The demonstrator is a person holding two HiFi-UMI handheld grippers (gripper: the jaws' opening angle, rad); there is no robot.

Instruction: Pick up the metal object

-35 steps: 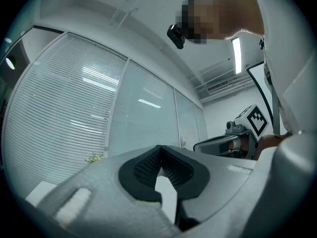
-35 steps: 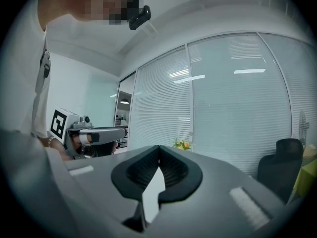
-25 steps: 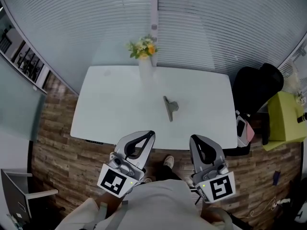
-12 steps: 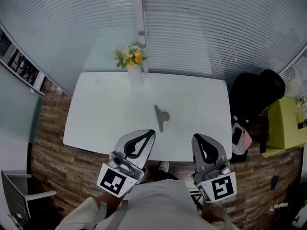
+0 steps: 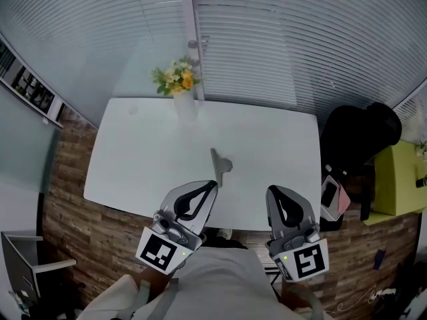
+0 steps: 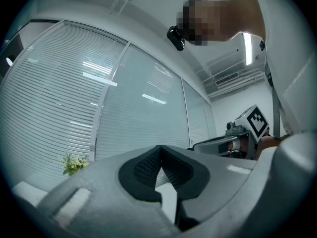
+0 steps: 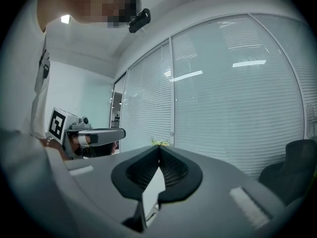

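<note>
On the white tabletop (image 5: pixel 147 152), toward my edge: one metal object (image 5: pixel 219 168), lying flat, untouched. Left tool (image 5: pixel 209 191) and right tool (image 5: pixel 275 195), both closed and empty, hover short of it; I judge the approach unfinished.

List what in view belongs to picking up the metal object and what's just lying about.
Job in hand:
- metal object, lying on the white table
- left hand-held gripper and right hand-held gripper, both shut and empty, short of the object

Lying about:
- vase of flowers at the table's far edge
- black chair beside the table
</note>
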